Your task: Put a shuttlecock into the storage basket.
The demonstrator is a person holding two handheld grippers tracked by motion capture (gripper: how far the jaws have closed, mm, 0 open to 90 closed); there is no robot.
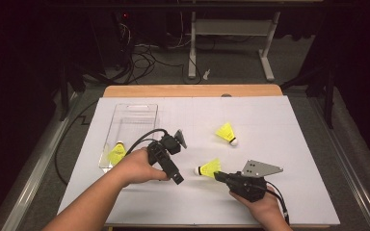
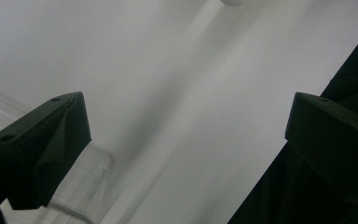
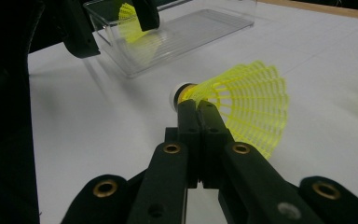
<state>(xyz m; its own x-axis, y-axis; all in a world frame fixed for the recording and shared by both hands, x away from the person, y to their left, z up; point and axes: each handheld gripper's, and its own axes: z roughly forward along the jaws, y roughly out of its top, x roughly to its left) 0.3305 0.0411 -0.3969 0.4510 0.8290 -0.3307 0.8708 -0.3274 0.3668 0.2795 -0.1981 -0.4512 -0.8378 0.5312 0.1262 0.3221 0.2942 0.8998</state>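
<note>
One yellow mesh shuttlecock [image 1: 117,152] sits in the clear plastic tray [image 1: 134,109]. R gripper [image 3: 196,109] is clamped on the 2nd shuttlecock's skirt [image 3: 242,105] (L gripper [image 2: 186,135] gapes, empty). A 3rd one [image 1: 226,133] waits on the counter [image 1: 279,154].

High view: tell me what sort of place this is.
Probably a lab or recording workspace: a white-topped table set with yellow shuttlecocks and a clear tray, loose cables on grey carpet, a desk frame behind.

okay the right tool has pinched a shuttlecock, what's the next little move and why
Probably lift it and carry it toward the clear box. The right tool is shut on the shuttlecock, which still lies on the table, and another shuttlecock already sits in that box.
</note>
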